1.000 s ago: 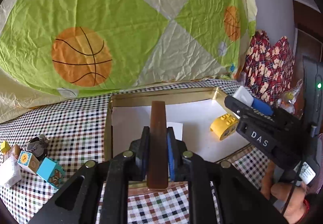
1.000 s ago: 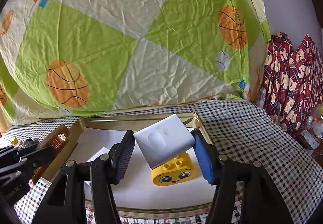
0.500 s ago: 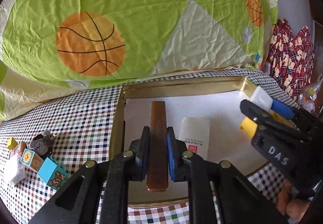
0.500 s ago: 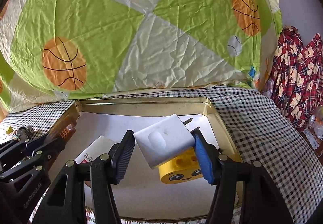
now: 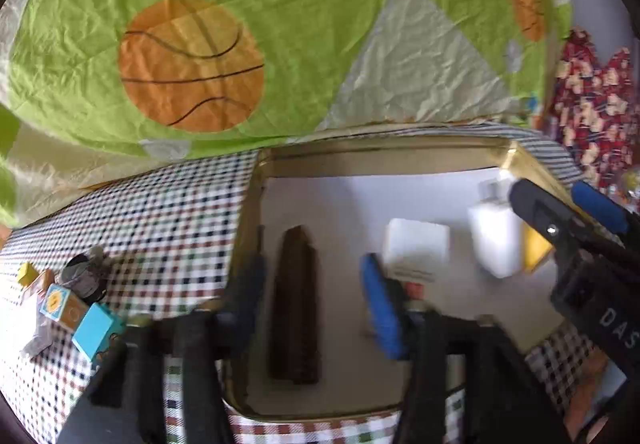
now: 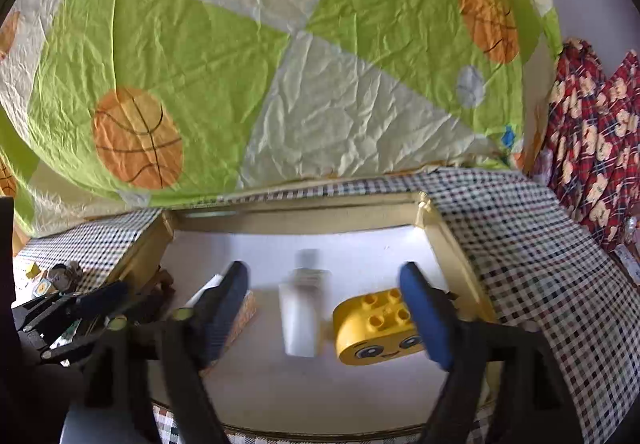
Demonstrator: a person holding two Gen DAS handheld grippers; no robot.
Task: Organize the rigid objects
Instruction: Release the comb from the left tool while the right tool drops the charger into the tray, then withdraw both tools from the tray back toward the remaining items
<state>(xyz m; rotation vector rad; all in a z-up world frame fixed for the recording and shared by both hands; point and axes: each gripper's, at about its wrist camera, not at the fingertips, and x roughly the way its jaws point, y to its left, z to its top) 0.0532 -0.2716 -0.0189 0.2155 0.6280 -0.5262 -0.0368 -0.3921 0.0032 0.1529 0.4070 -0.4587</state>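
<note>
My left fingers [image 5: 316, 304] are opening, nothing gripped: the brown comb [image 5: 296, 304] lies between them in the gold tray [image 5: 520, 159], long axis toward twelve o'clock. My right fingers [image 6: 328, 312] are opening too, white charger [image 6: 302, 316] loose between them.

The left hand-held gripper [image 5: 316, 300] and the right hand-held gripper [image 6: 332, 312] both tilt downward, jaws opening, pads pressing on nothing.
</note>
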